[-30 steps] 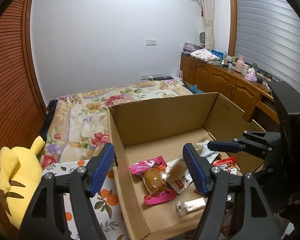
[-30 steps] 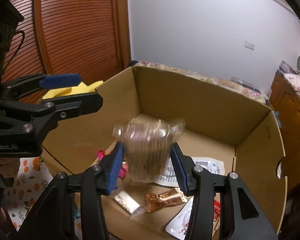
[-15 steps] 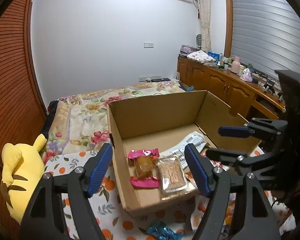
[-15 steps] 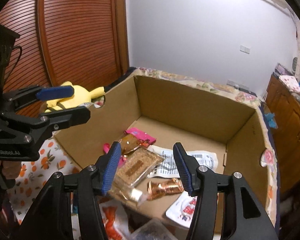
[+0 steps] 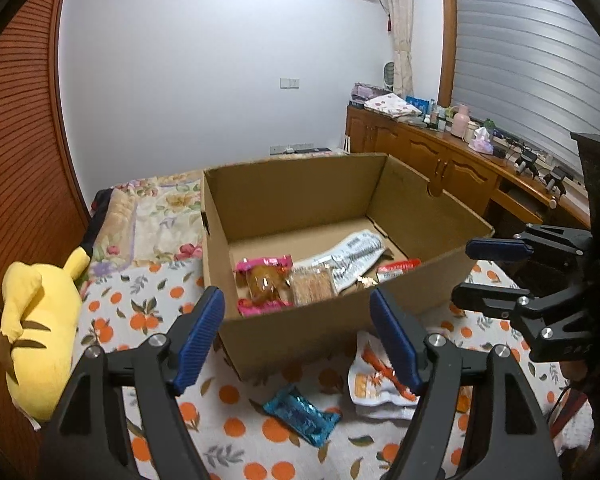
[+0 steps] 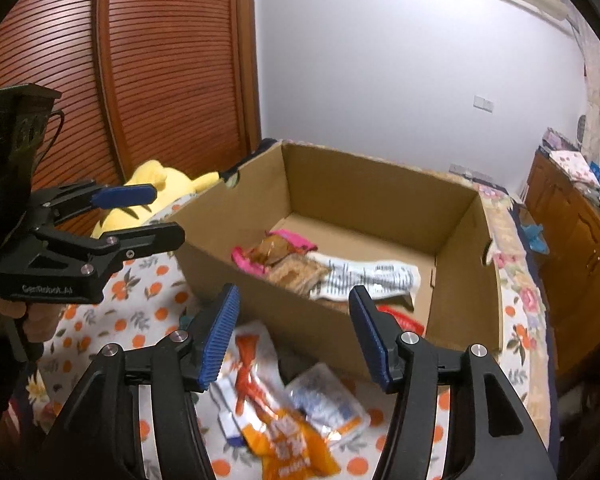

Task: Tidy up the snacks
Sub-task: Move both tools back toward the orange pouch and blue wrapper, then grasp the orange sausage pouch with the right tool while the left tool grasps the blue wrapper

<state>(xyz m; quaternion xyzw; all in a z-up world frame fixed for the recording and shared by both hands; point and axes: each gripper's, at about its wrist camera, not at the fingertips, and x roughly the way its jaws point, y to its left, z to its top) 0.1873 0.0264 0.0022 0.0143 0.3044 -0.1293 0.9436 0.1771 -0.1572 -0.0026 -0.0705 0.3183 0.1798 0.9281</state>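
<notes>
An open cardboard box point(image 5: 300, 332) stands on the orange-print cloth; it also shows in the right wrist view point(image 6: 380, 196). Inside lie a pink-wrapped snack point(image 5: 262, 278), a brown cracker pack point(image 5: 313, 287), a white printed packet point(image 5: 354, 254) and a red-and-white packet point(image 5: 398, 268). My left gripper point(image 5: 298, 340) is open and empty in front of the box. My right gripper point(image 6: 294, 338) is open and empty, held above loose packets: an orange-and-white pack point(image 6: 260, 376), a clear pack point(image 6: 328, 404) and an orange pack point(image 6: 296, 448). A blue wrapper point(image 5: 300, 420) lies before the box.
A yellow plush toy point(image 5: 40, 328) lies at the left edge of the cloth. A bed with a floral cover point(image 5: 160, 216) sits behind the box. Wooden cabinets point(image 5: 440, 160) run along the right wall. A slatted wooden door point(image 6: 160, 60) is at the left.
My right gripper opened and let go of the brown cracker pack, which now lies in the box. Both grippers have pulled back from the box toward the near side.
</notes>
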